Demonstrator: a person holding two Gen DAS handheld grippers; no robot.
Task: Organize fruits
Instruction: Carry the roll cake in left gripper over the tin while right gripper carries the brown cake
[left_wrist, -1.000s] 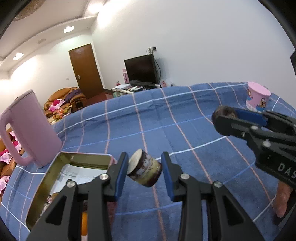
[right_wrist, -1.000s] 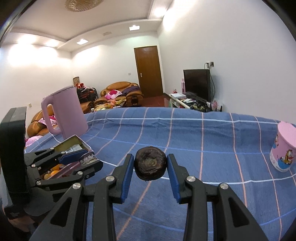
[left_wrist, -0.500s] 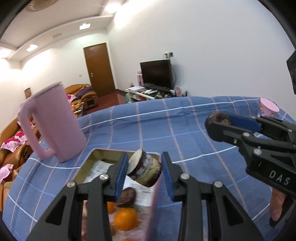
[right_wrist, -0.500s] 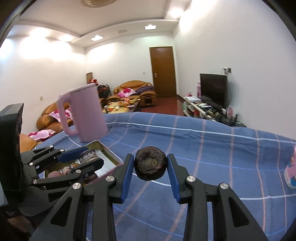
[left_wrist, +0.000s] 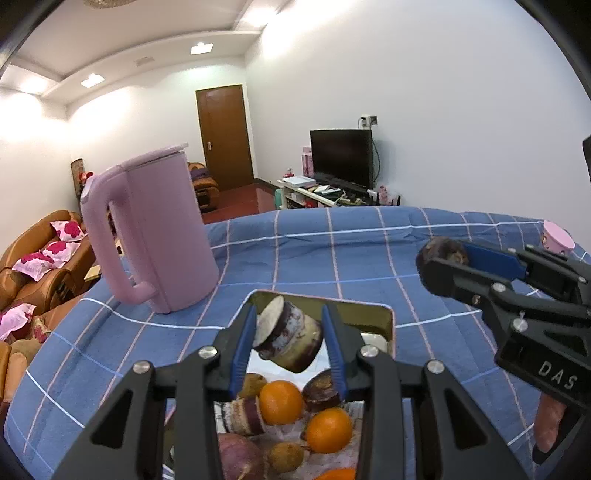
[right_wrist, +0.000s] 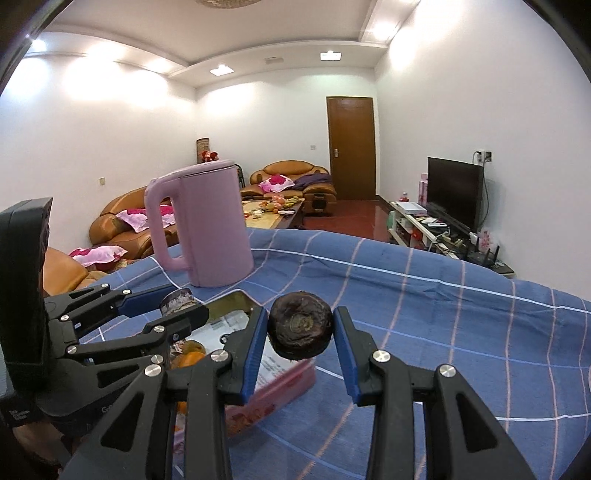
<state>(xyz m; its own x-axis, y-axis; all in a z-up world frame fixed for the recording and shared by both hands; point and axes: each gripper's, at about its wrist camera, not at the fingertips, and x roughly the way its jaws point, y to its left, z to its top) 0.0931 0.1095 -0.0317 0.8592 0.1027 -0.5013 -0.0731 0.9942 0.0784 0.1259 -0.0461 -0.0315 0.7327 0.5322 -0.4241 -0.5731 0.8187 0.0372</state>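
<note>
left gripper (left_wrist: 289, 341) jaws pinch a cut stub (left_wrist: 286, 338), pale face tilted up-left; only its view shows oranges (left_wrist: 280, 402) in the tin (left_wrist: 388, 325). right gripper (right_wrist: 300, 338) jaws pinch a dark round fruit (right_wrist: 300, 325).

- Tin (left_wrist: 384, 314): near end cut by the left view's bottom edge; side walls behind gripper arms.
- Lowest orange (left_wrist: 338, 473): cut by the same edge.
- Pink cup (left_wrist: 557, 240): only the top shows behind the right gripper (left_wrist: 448, 254).
- Person: one fingertip (left_wrist: 548, 424) in view, the rest out of frame.
- TV-stand clutter (right_wrist: 439, 229): too small to tell.
</note>
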